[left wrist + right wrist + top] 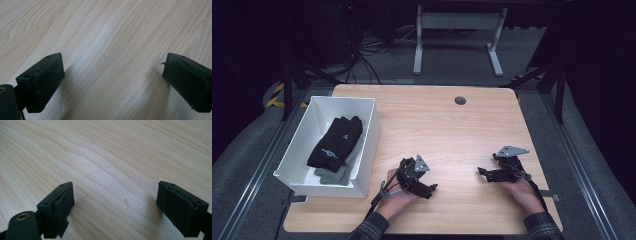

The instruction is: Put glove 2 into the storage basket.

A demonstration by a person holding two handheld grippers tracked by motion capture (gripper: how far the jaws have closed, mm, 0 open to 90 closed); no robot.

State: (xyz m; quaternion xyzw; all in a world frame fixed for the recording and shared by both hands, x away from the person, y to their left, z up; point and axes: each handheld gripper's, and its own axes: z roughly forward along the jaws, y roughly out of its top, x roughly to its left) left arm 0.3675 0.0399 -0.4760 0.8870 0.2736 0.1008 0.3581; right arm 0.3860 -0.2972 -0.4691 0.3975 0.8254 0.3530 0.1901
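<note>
**High view: both claws idle, gloves sit in the bin**

You rest your left claw (430,188) and right claw (482,172) low on the pale wooden counter (447,125), each spread wide and gripping nothing. The black fabric gloves (337,140) lie over grey ones (334,174) inside the white plastic bin (371,131), well left of your hands. Reach in carelessly and you may snag both pairs or shove the bin sideways.

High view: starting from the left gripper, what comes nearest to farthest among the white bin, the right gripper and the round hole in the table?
From the left gripper:
1. White bin, just to its left.
2. Right gripper, to its right.
3. Round hole, at the table's far edge.
</note>
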